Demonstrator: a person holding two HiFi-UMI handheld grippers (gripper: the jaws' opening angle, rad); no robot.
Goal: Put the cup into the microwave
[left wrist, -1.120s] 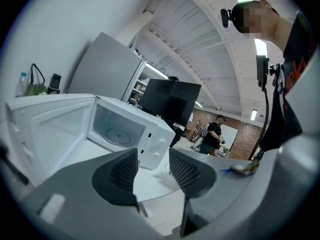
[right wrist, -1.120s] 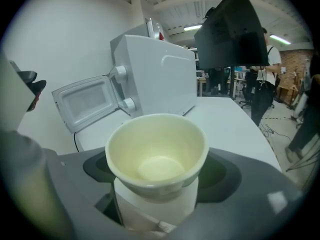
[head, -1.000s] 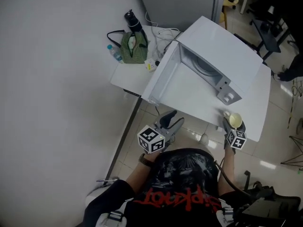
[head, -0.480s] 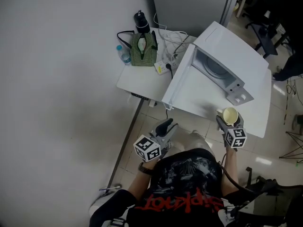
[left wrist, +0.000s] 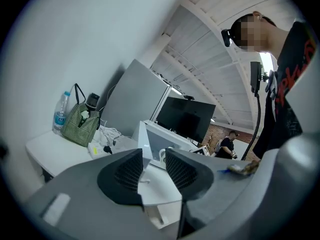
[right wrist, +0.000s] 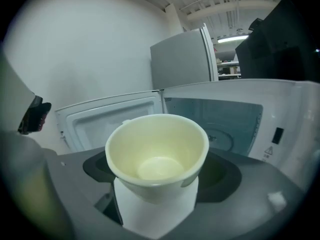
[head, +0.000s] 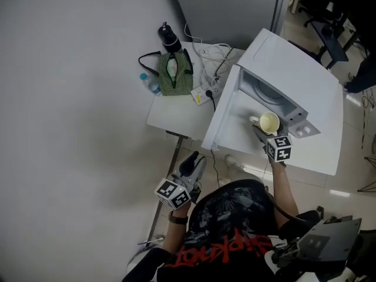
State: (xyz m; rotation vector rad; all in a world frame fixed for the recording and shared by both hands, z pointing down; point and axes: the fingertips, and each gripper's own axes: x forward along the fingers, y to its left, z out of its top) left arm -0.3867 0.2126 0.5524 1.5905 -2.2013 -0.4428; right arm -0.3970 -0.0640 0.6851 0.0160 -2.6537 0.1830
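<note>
A pale yellow cup [head: 269, 123] sits upright between the jaws of my right gripper [head: 265, 131], which is shut on it. The cup hangs in front of the white microwave [head: 305, 93], over its door [head: 226, 119], which swings open to the left. In the right gripper view the empty cup [right wrist: 157, 154] fills the middle, with the microwave's cavity and turntable [right wrist: 225, 131] just behind it and the door [right wrist: 100, 124] at the left. My left gripper [head: 192, 163] hangs low at the left, away from the microwave, its pads [left wrist: 130, 171] a little apart with nothing between them.
A small white table [head: 176, 110] left of the microwave carries a green striped bag [head: 176, 72], a water bottle [head: 150, 84], a black flask [head: 168, 38] and a power strip with cables [head: 205, 93]. A grey wall runs along the left. Office chairs stand at the far right.
My right gripper has carried the cup up and to the left, from the microwave's near right corner to the front of the open cavity. The left gripper has drawn back toward the lower left.
</note>
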